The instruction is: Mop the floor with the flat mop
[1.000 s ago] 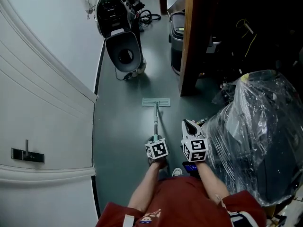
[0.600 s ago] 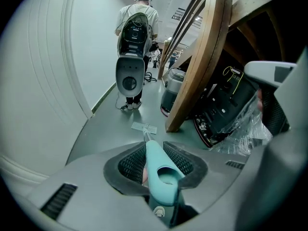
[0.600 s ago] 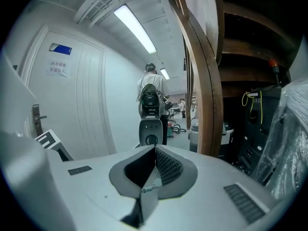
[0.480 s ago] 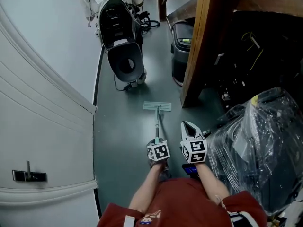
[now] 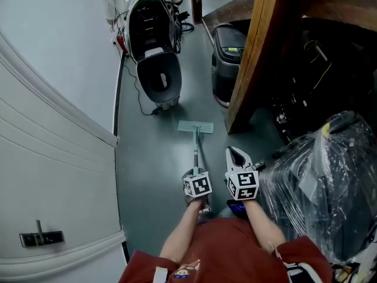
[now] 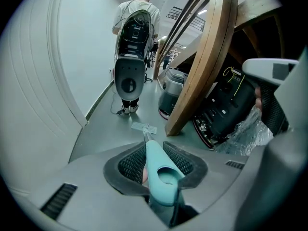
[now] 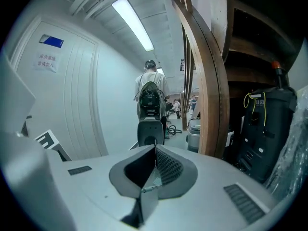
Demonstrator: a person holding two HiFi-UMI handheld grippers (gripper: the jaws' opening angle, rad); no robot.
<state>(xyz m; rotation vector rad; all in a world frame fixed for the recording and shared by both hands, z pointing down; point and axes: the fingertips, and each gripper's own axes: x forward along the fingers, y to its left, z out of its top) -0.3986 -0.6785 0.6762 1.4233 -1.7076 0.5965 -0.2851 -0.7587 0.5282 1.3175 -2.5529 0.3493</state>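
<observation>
The flat mop (image 5: pixel 195 127) was held by its handle in the left gripper (image 5: pixel 194 172), head on the far floor (image 5: pixel 150 164), right gripper (image 5: pixel 237 155) closed empty; a mopping stroke was judged in hand, a steady push required.

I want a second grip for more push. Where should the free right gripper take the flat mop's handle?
Take the slim pole just ahead of the left gripper, which clamps the teal end grip. Bring the right gripper in from the right; the pole slants straight forward to the mop head.
</observation>
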